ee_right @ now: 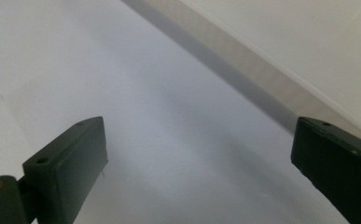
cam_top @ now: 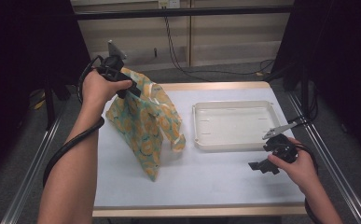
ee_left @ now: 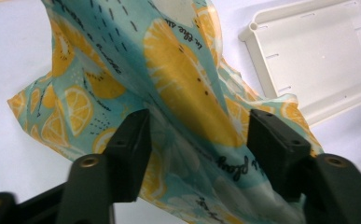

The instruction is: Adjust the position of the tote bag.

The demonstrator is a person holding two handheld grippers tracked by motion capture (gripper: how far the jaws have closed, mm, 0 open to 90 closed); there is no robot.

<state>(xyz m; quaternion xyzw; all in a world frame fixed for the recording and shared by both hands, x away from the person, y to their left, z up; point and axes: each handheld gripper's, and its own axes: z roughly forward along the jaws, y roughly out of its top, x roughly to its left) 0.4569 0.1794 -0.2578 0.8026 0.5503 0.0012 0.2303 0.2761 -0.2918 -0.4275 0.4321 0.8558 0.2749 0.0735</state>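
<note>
Nearest the person, the right gripper [cam_top: 263,166] rests low over the bare table [cam_top: 215,186], jaws spread wide and holding nothing. Beyond it lies the cream tray [cam_top: 234,144]. Farther left, the left gripper [ee_left: 194,140] is raised at the top of the lemon-print cloth [cam_top: 143,123], which hangs to the table; its jaws straddle the fabric, apparently not yet pinching it.

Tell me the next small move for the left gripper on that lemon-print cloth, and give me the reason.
Probably close the left gripper the rest of the way. The lemon-print cloth hangs raised off the table, and its fabric lies between the jaws, which stand partly apart with a visible gap. The right gripper rests open near the tray, away from the cloth.
</note>
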